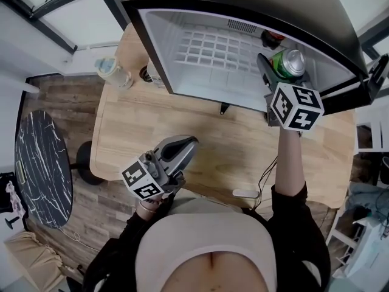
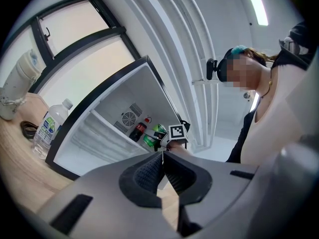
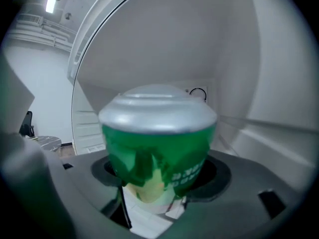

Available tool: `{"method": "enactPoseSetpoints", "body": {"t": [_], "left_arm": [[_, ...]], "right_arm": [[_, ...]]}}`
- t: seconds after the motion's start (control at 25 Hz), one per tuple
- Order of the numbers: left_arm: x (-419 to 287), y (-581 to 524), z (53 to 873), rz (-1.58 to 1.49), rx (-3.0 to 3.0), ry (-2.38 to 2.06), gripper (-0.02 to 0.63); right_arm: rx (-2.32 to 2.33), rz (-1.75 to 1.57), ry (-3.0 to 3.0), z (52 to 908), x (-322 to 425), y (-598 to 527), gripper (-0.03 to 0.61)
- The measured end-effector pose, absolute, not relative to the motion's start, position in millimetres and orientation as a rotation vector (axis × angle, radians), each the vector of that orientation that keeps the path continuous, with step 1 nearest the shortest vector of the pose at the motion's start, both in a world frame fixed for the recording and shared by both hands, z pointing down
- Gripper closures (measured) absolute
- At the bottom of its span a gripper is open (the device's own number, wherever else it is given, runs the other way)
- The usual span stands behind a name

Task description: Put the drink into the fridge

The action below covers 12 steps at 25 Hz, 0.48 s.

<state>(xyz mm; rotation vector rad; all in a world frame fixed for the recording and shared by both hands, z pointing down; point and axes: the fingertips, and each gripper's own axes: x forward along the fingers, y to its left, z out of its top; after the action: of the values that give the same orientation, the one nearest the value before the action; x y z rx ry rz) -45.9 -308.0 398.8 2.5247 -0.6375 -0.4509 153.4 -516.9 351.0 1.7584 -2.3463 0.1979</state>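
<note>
Far left of the fridge (image 1: 206, 78), down on the floor: a round black marble table (image 1: 39, 169).

Just left of the fridge, on the wooden tabletop (image 1: 200, 145): a clear water bottle (image 1: 112, 72), white cap up, with a dark coil of cable (image 1: 146, 73) between it and the fridge's side.

In front of the fridge, over the near part of the tabletop: the left gripper (image 1: 182, 151). Tongs closed pad against pad with nothing between them, as the left gripper view shows, and tilted up toward the fridge's open front.

Straight ahead: the fridge itself, standing open toward the person, white inside, with a wire shelf at the back. Toward its right rear corner: a dark bottle with a red cap (image 1: 271, 39).

At the fridge's right end, just inside the opening: the right gripper (image 1: 276, 66), tongs clamped on the green drink can (image 1: 289, 64), one on each side of its body. Silver top of the can facing up, white fridge walls all round it in the right gripper view. Cannot tell whether the can touches the fridge's floor.
</note>
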Motion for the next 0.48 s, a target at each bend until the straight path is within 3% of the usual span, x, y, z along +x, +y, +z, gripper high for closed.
{"method": "enactPoseSetpoints", "body": {"t": [0.48], "left_arm": [[-46.8,-310.5,403.9,-0.432,2.515,-0.643,0.601]], "right_arm": [[1.759,0.232,-2.305,365.6,159.9,-543.1,0.229]]}}
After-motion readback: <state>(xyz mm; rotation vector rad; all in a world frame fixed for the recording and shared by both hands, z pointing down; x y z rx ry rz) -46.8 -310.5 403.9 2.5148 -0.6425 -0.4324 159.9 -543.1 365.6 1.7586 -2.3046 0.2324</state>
